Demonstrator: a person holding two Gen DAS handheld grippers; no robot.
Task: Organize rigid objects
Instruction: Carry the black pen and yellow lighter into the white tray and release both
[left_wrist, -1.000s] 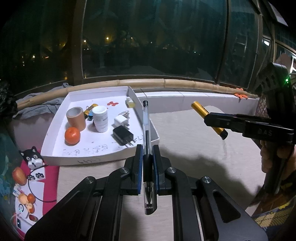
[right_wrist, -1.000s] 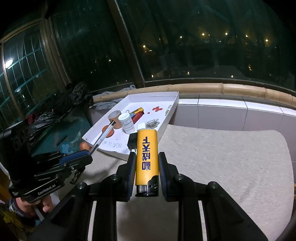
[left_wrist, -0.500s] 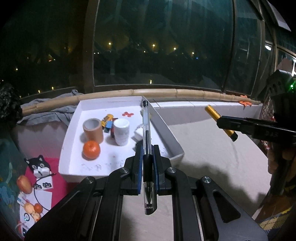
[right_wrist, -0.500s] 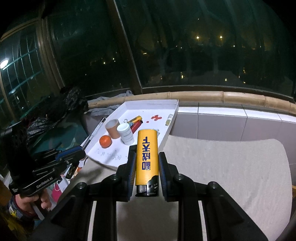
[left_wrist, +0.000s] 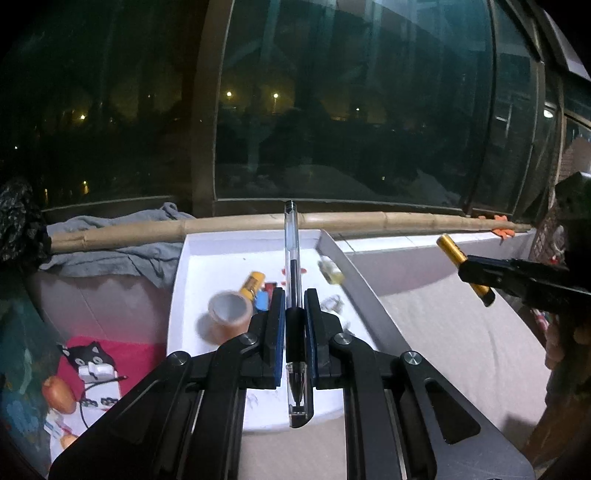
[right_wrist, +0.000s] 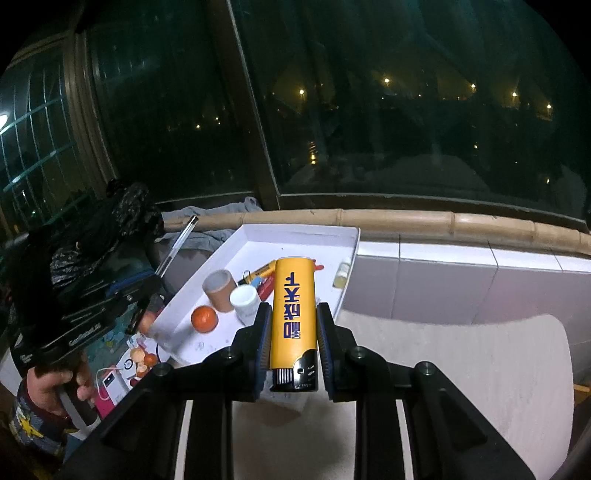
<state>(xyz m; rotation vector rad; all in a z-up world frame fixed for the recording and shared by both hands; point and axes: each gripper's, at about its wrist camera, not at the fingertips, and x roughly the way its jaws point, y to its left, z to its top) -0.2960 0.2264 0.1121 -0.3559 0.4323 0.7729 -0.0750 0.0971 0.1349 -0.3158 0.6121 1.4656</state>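
Note:
My left gripper (left_wrist: 294, 310) is shut on a clear pen (left_wrist: 291, 251) that points forward over the white tray (left_wrist: 177, 280). My right gripper (right_wrist: 291, 321) is shut on a yellow lighter (right_wrist: 293, 295) with blue characters, held above the tray's near right corner. In the tray (right_wrist: 295, 230) lie a tape roll (right_wrist: 218, 290), a white jar (right_wrist: 244, 300), an orange (right_wrist: 204, 319), a small bottle (right_wrist: 342, 275) and other small items. The right gripper with the lighter (left_wrist: 463, 267) shows at the right of the left wrist view. The left gripper (right_wrist: 142, 295) with the pen shows at the left of the right wrist view.
A bamboo pole (left_wrist: 221, 227) and a grey cloth (left_wrist: 122, 251) lie along the window sill behind the tray. A beige mat (right_wrist: 461, 362) covers the table right of the tray. A red mat with a cat figure (left_wrist: 90, 360) and small items lies left of the tray.
Both grippers have moved left and forward toward the tray, each still holding its object. The left gripper now sits over the tray's middle and the view has tilted upward.

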